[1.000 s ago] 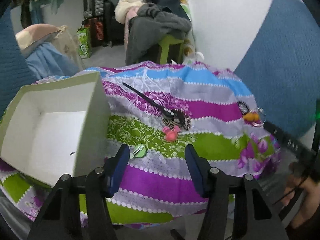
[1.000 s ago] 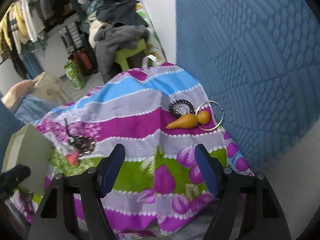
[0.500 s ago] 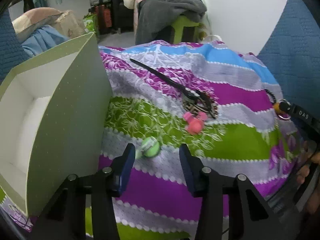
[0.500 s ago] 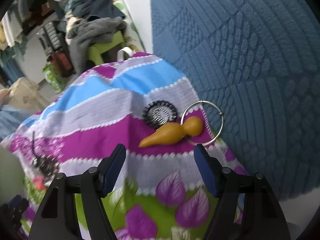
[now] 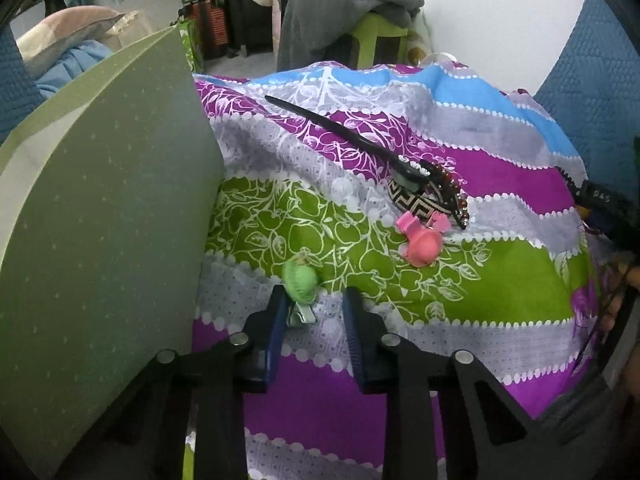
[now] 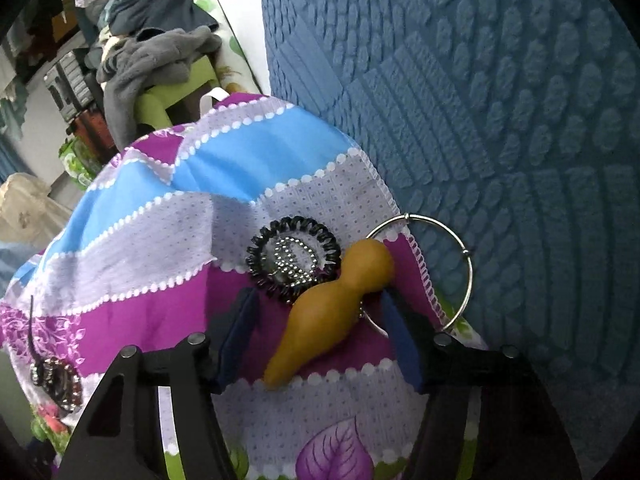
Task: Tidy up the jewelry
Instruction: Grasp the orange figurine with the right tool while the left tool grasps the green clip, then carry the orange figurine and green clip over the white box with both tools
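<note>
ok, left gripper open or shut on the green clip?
Open. The left gripper has its jaws either side of the green clip; a gap shows by the right finger.

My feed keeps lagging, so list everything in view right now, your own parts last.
Box: one, pale green, left of the cloth.
Green hair clip: one, between the left tongs' fingers.
Pink hair clip: one, mid cloth.
Black hair stick: one, beyond the pink clip.
Yellow gourd pendant: one, between the right tongs' fingers.
Silver ring: one, cloth's right edge.
Black coil hair tie: one, beside the gourd.
Striped cloth: one, under everything.
Left tongs: open.
Right tongs: open.
</note>
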